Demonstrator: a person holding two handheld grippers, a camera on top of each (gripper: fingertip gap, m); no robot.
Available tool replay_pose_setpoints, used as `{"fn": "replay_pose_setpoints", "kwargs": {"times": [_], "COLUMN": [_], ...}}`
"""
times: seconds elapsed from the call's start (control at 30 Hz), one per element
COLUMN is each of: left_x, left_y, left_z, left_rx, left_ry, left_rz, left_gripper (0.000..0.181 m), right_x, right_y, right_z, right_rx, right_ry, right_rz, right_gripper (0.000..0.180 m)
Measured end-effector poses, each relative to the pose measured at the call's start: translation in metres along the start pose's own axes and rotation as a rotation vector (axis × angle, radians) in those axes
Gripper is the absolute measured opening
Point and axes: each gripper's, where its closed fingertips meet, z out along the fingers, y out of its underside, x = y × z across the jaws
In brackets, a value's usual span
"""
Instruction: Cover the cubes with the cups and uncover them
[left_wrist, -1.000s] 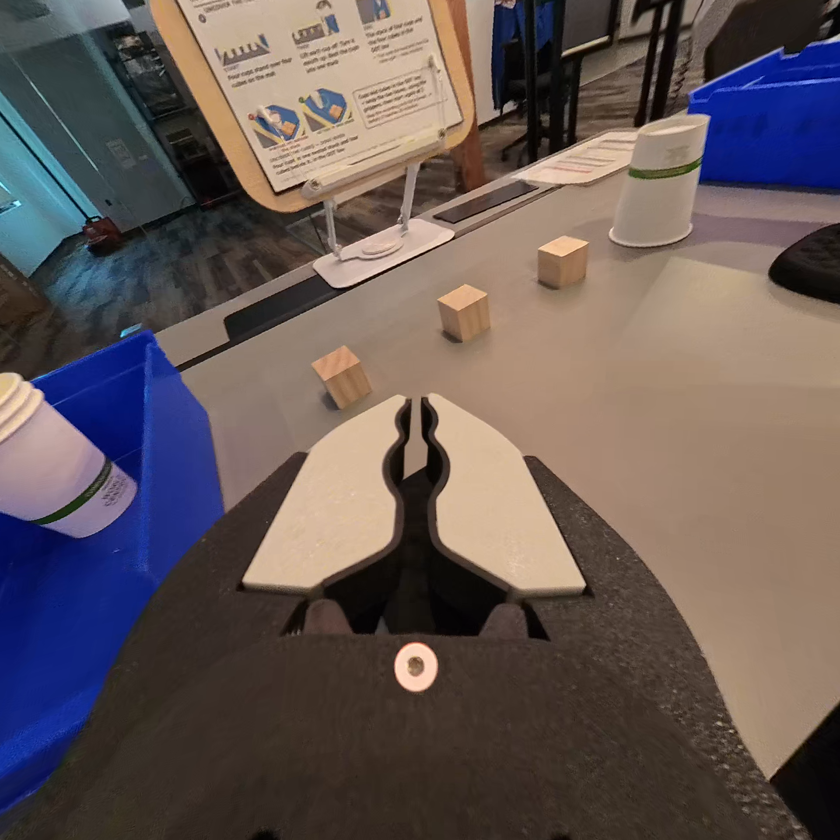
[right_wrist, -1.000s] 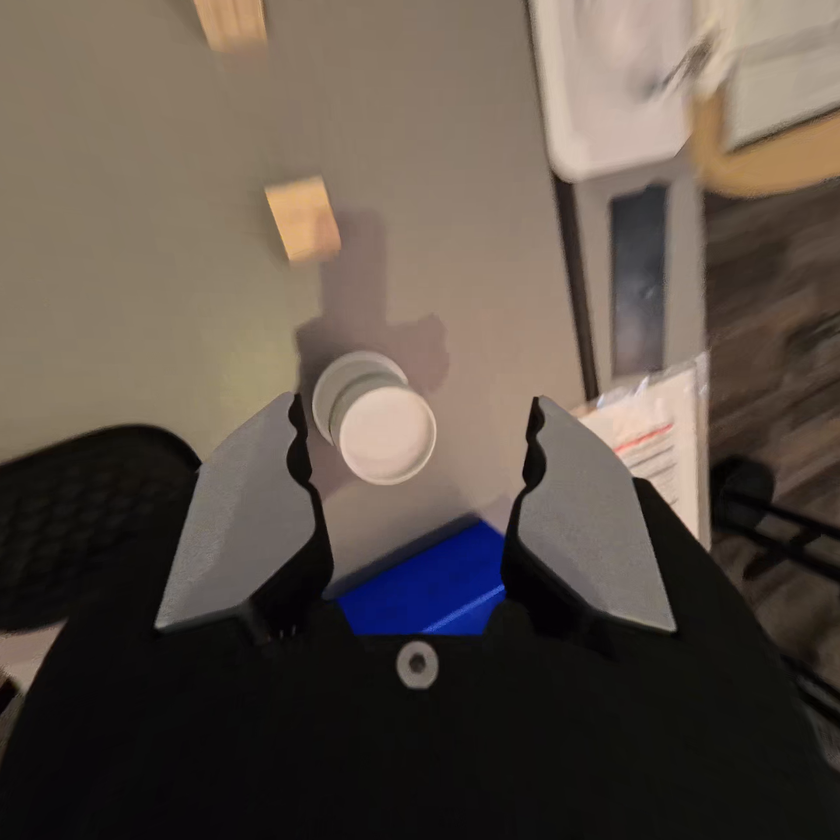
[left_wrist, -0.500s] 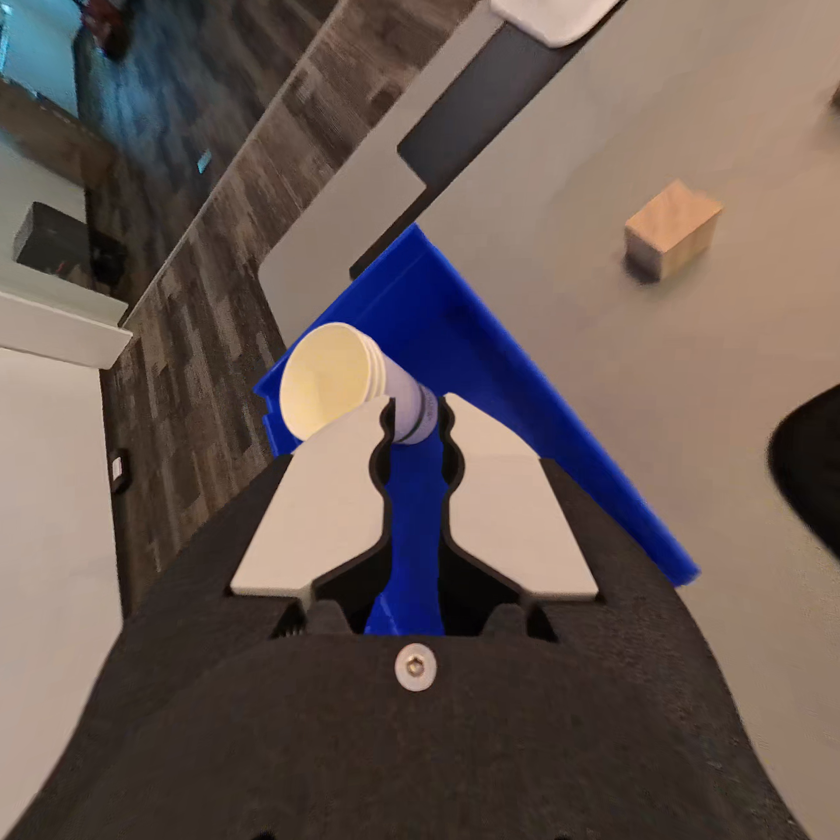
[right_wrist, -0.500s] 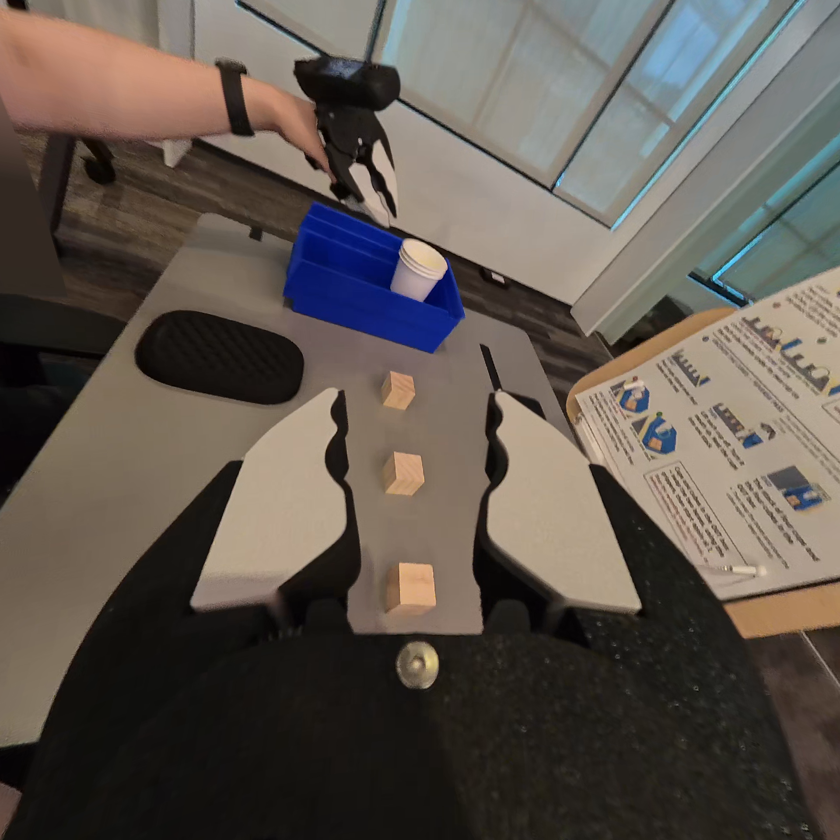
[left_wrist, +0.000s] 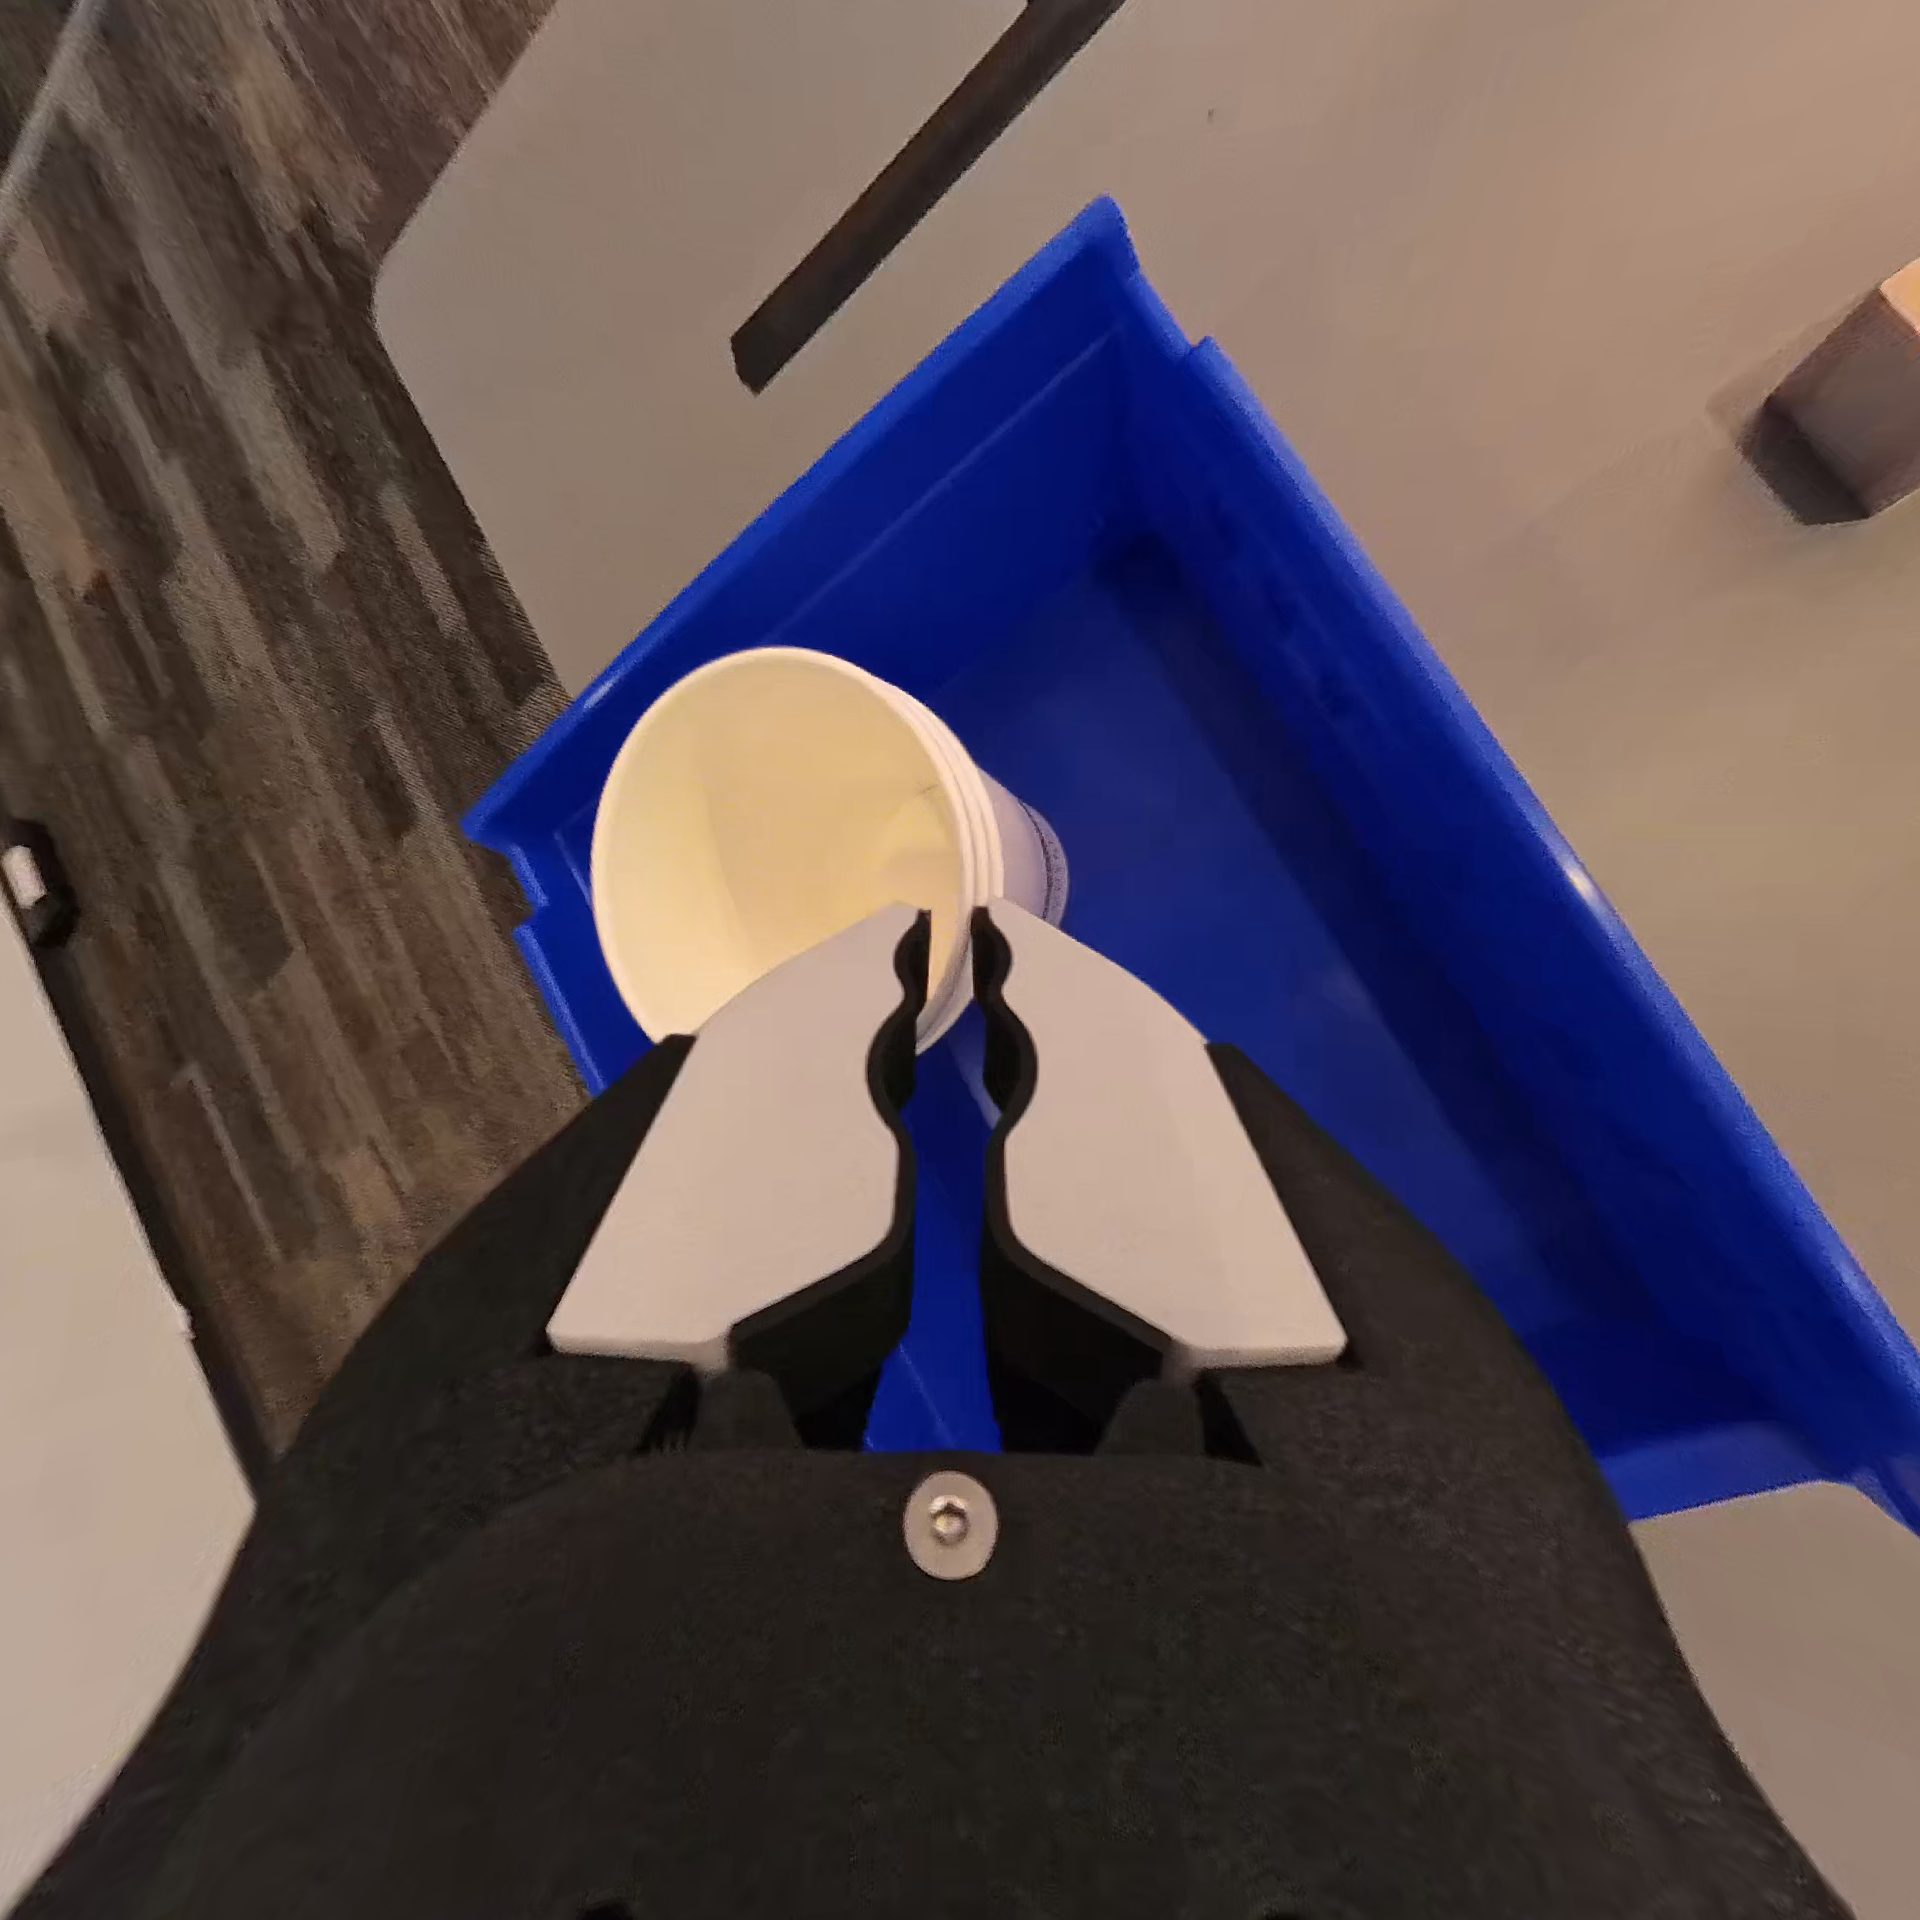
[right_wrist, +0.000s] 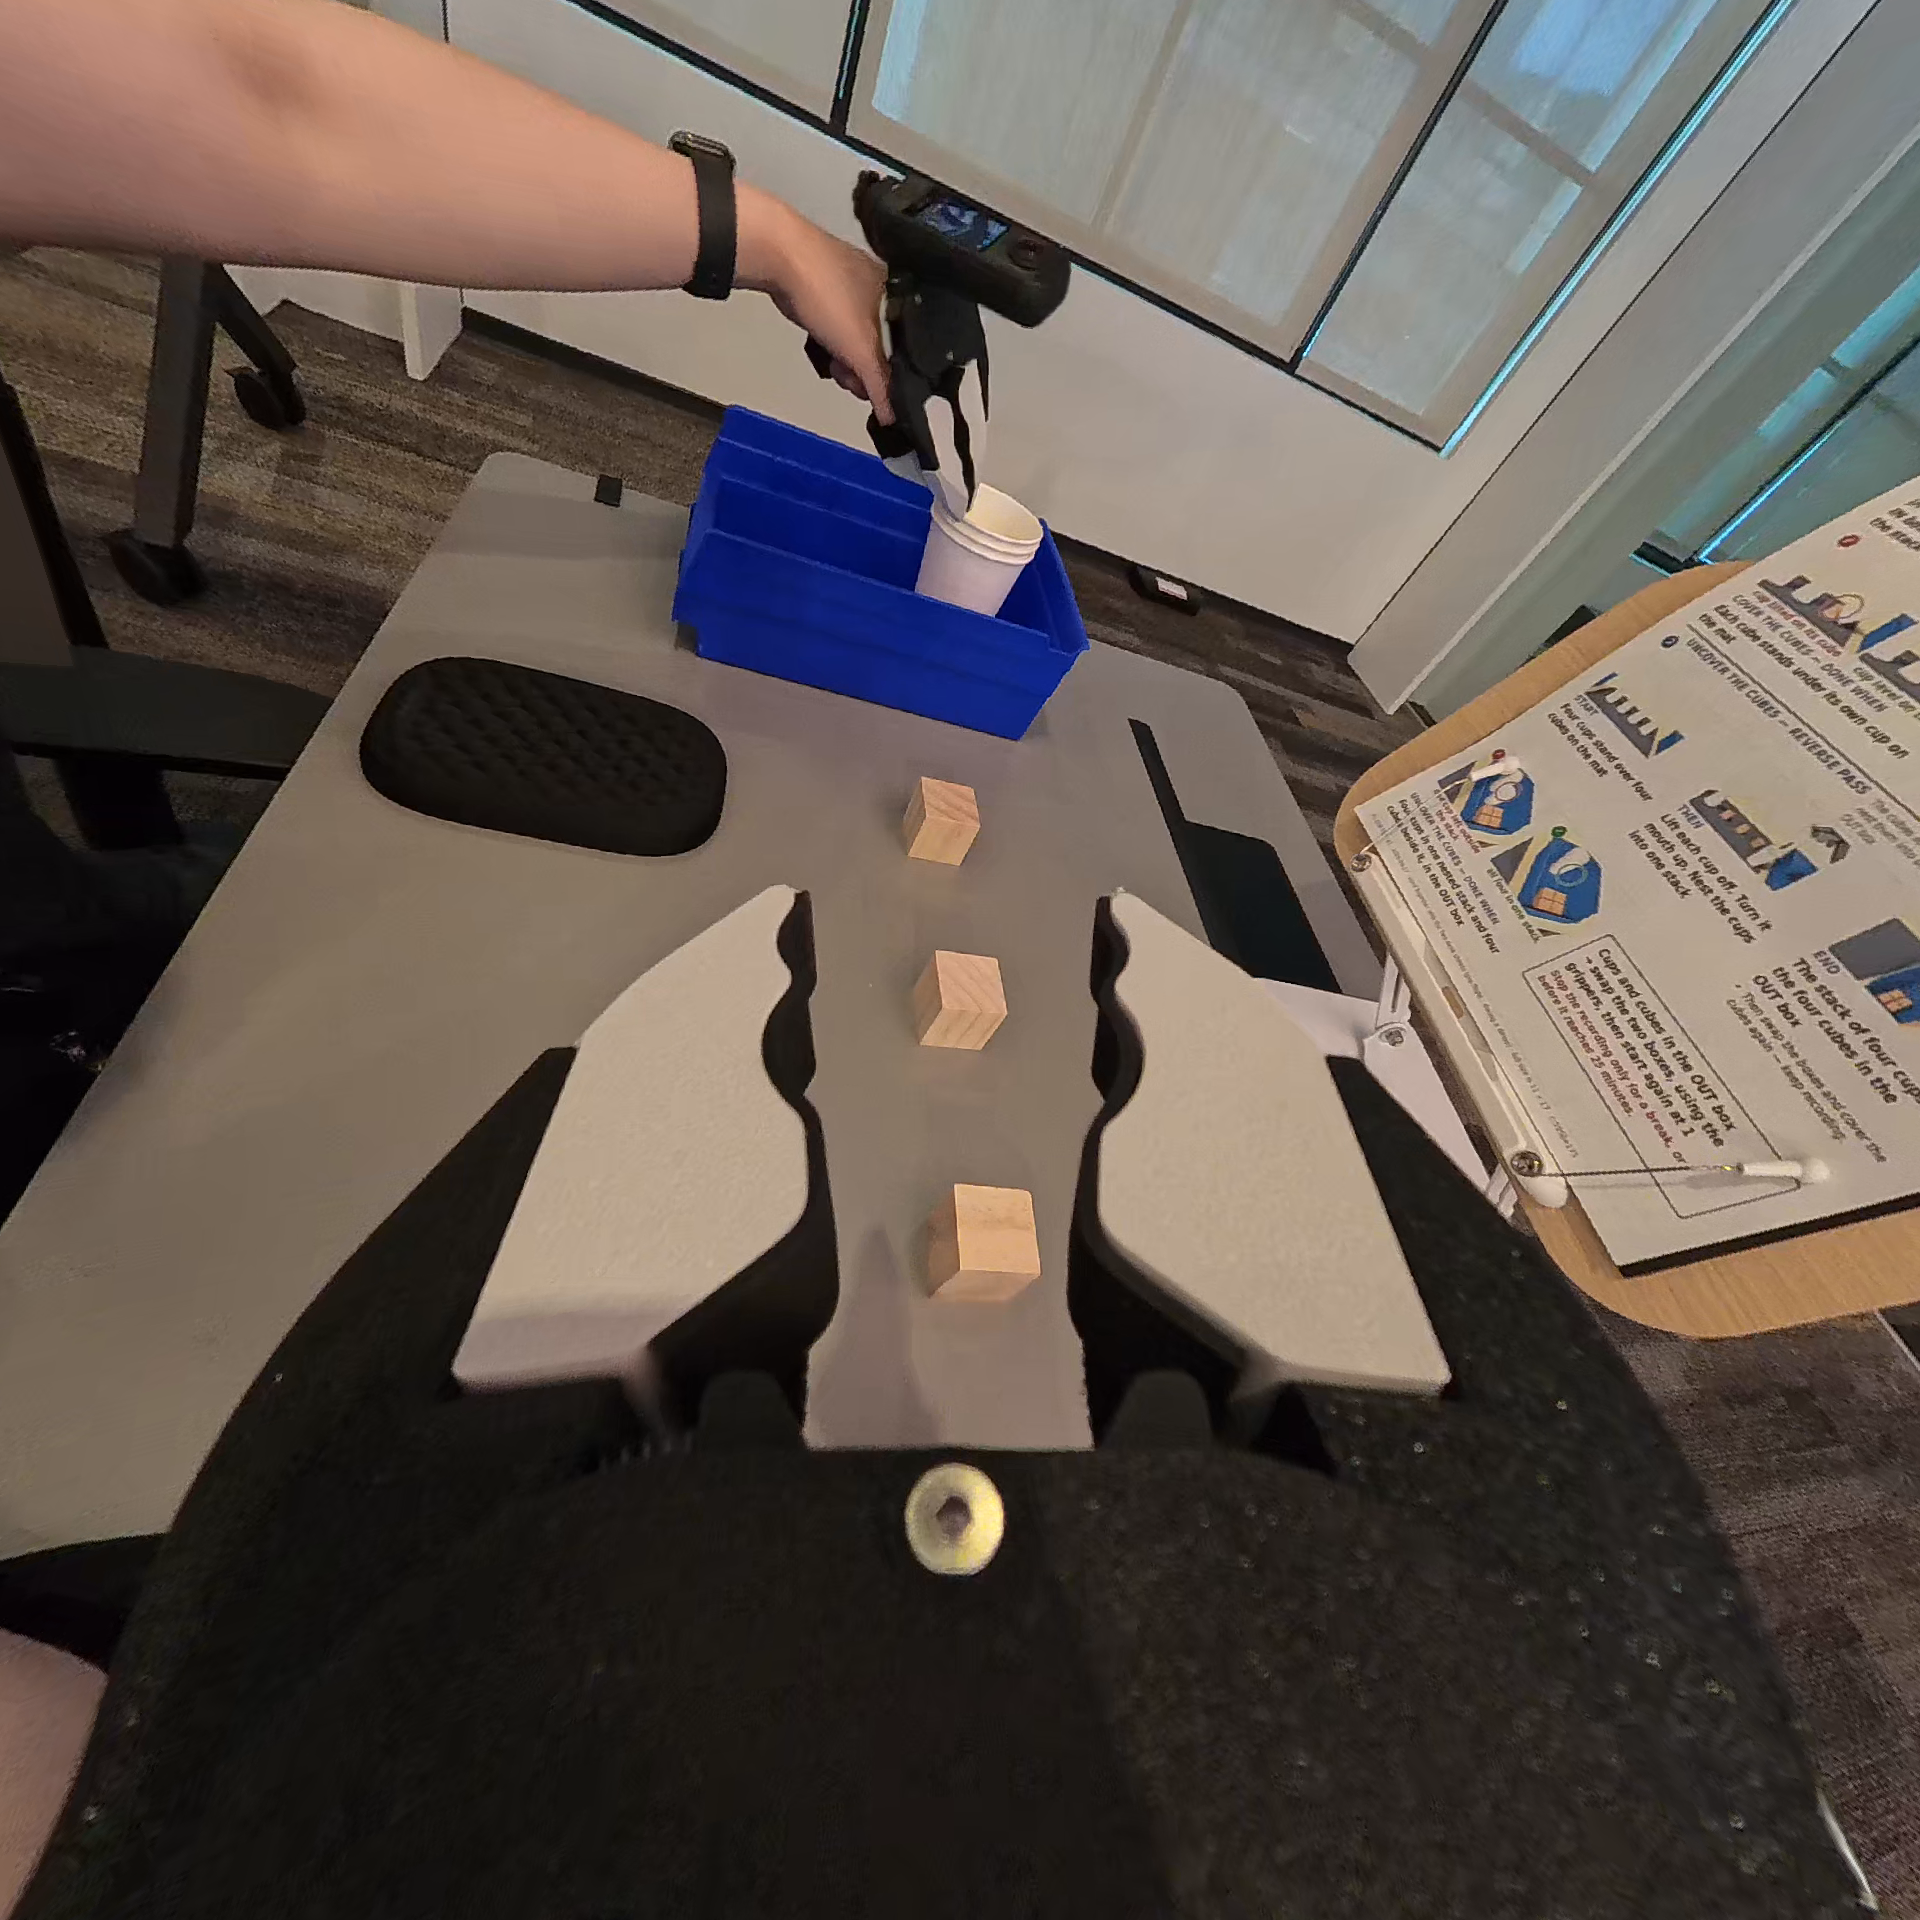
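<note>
We see the left gripper (left_wrist: 948, 920) reaching down into the blue bin (left_wrist: 1351, 790) at the far end of the grey bench (right_wrist: 312, 1039), its fingers (left_wrist: 790, 1132) clenched on the rim of a nested stack of white paper cups (left_wrist: 774, 831); one finger sits inside the mouth, the other outside the wall. The stack leans in the bin, mouth up and tilted toward the camera, and in the right wrist view the same stack of cups (right_wrist: 977, 556) stands at the bin's right end with the left gripper (right_wrist: 951, 488) pinching its rim from above, held by a person's hand (right_wrist: 831, 312) with a dark band on the wrist. Our right gripper (right_wrist: 951, 914) hovers above the near end of the bench, fingers (right_wrist: 665, 1153) released and spread wide, holding nothing. Three wooden cubes lie uncovered in a row on the bench: the nearest cube (right_wrist: 982, 1242) shows between the spread fingers, the middle cube (right_wrist: 958, 1000) beyond it, the far cube (right_wrist: 940, 821) just short of the bin. A black textured pad (right_wrist: 540, 753) rests to the left of the row. An instruction board (right_wrist: 1662, 987) stands off the bench's right edge.
</note>
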Motion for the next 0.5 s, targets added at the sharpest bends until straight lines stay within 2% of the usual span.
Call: {"fn": "replay_pose_setpoints", "kwargs": {"times": [0.5], "left_x": [0.003], "left_y": [0.002], "left_z": [0.005], "left_rx": [-0.024], "left_ry": [0.048], "left_rz": [-0.003], "left_gripper": [0.003], "right_x": [0.004], "right_y": [0.019], "right_z": [0.007], "right_rx": [-0.073], "right_ry": [-0.009], "right_rz": [0.028], "right_gripper": [0.046]}}
